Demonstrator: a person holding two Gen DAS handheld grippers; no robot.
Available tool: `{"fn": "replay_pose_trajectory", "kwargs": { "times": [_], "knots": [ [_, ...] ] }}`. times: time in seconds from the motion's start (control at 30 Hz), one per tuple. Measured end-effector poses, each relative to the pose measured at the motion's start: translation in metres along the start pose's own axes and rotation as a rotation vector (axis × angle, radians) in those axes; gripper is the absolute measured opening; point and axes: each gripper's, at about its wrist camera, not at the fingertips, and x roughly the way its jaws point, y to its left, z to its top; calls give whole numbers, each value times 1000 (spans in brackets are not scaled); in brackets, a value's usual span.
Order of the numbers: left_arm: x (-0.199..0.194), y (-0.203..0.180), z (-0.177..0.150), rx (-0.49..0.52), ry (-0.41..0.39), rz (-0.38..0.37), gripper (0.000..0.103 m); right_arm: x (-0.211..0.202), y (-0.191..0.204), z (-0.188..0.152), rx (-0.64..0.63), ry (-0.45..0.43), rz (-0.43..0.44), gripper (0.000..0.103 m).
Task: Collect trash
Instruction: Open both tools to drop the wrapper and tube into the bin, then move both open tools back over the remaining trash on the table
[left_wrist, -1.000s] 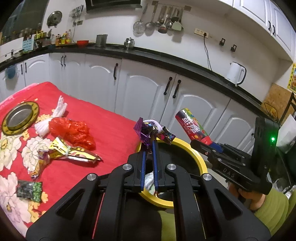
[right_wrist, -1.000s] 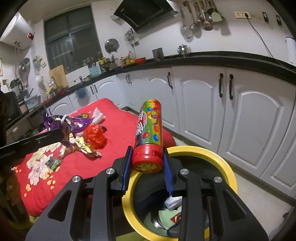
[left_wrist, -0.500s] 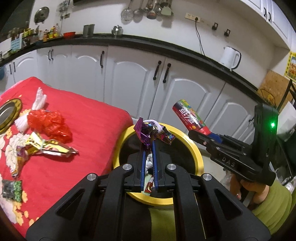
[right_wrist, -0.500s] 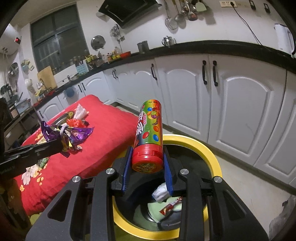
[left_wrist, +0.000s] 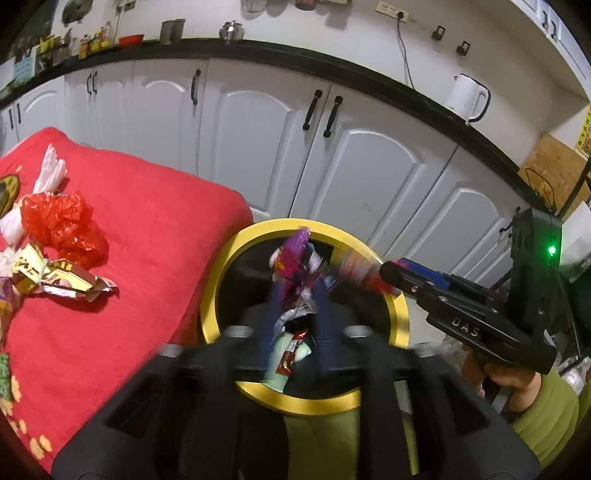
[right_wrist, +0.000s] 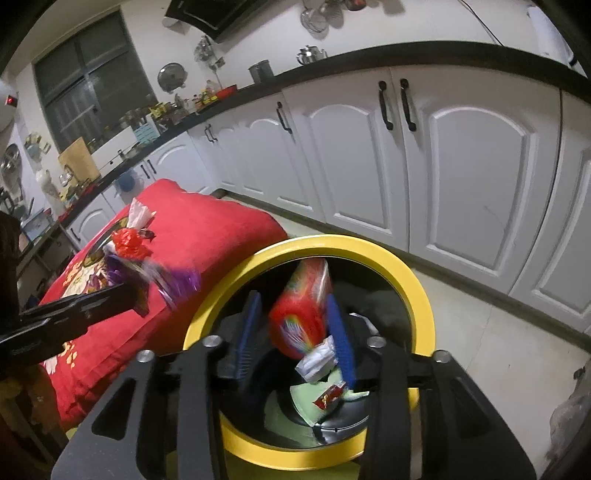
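Both grippers hang over the yellow-rimmed trash bin (left_wrist: 397, 314) (right_wrist: 421, 295). My left gripper (left_wrist: 293, 291) has its blue fingers spread apart, and the purple wrapper (left_wrist: 291, 258), blurred, sits loose between the tips above the bin; it shows as a purple blur in the right wrist view (right_wrist: 181, 280). My right gripper (right_wrist: 293, 314) has its fingers spread wider than the red-capped candy tube (right_wrist: 303, 314), which is blurred and tilted down into the bin. In the left wrist view the tube (left_wrist: 354, 269) is a streak at the right gripper's tip.
Inside the bin lie a green sheet (right_wrist: 306, 398), a white wad (right_wrist: 317, 363) and a small red packet (right_wrist: 328, 395). The red-clothed table (left_wrist: 147, 266) beside the bin holds a red plastic bag (left_wrist: 62, 229), white tissue (left_wrist: 50, 177) and a gold snack wrapper (left_wrist: 55, 280). White cabinets (right_wrist: 461, 177) stand behind.
Both grippers have opened over the bin. The candy tube has tipped forward out of the right fingers and the purple wrapper has come loose from the left fingers. Both views moved closer over the bin.
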Motion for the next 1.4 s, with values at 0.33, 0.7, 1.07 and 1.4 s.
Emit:
{"fn": "replay_pose_trajectory", "kwargs": {
  "times": [0.33,0.7,1.07,1.4],
  "knots": [
    [-11,13,-5,-49,-27,32,81,-4,-8,2,33,-22,-19,50],
    [-46,28,-8,-56,-118,114,92,-13,25,12,-29,-52,11,53],
    [-81,52,-6,-96,-208,161,92,-26,63,20,-79,-82,41,60],
    [-108,72,-10,-127,-269,191,92,-28,96,24,-127,-78,78,60]
  ]
}}
